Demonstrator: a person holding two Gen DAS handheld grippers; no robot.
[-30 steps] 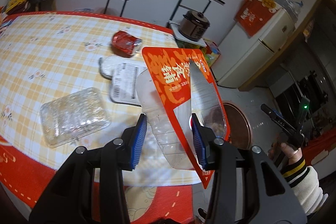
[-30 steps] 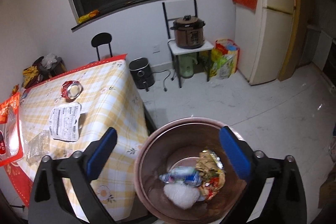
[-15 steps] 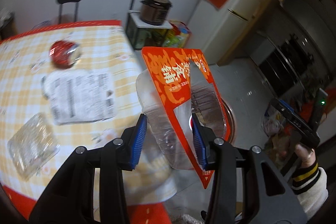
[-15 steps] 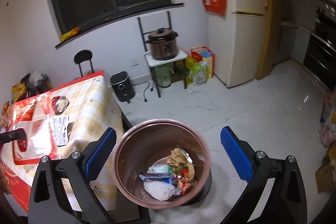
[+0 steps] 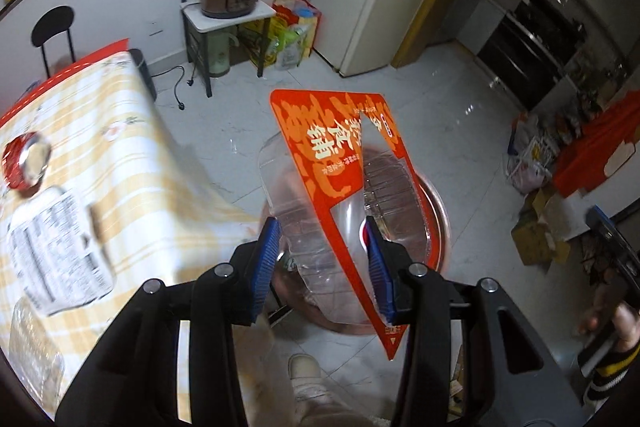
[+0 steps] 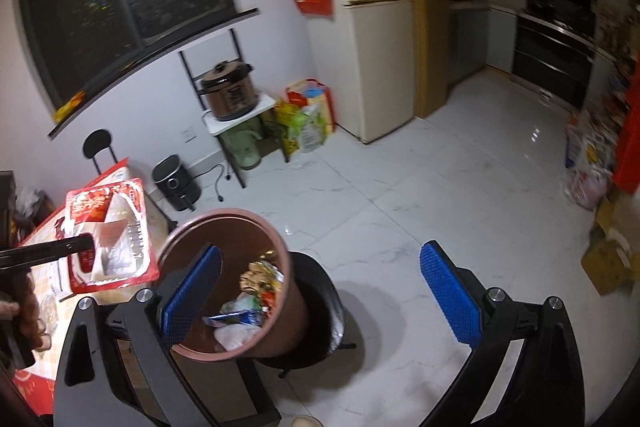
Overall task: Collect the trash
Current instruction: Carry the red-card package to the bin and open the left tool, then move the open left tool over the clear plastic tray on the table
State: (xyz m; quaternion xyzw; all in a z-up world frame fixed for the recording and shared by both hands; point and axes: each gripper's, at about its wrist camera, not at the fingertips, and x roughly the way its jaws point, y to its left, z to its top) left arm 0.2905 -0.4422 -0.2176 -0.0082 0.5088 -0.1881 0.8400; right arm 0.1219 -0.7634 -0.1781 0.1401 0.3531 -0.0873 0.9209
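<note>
The left gripper [image 5: 320,259] pinches a clear tray [image 5: 344,187], apparently above the bin [image 6: 228,279] for dropping; the right gripper [image 6: 320,291] gapes empty.

- The tabletop [image 5: 132,163], under a yellow checked cloth, carries a red foil wrapper [image 5: 24,165], a printed white package [image 5: 60,247] and a clear plastic tray [image 5: 28,343] near its edge.
</note>
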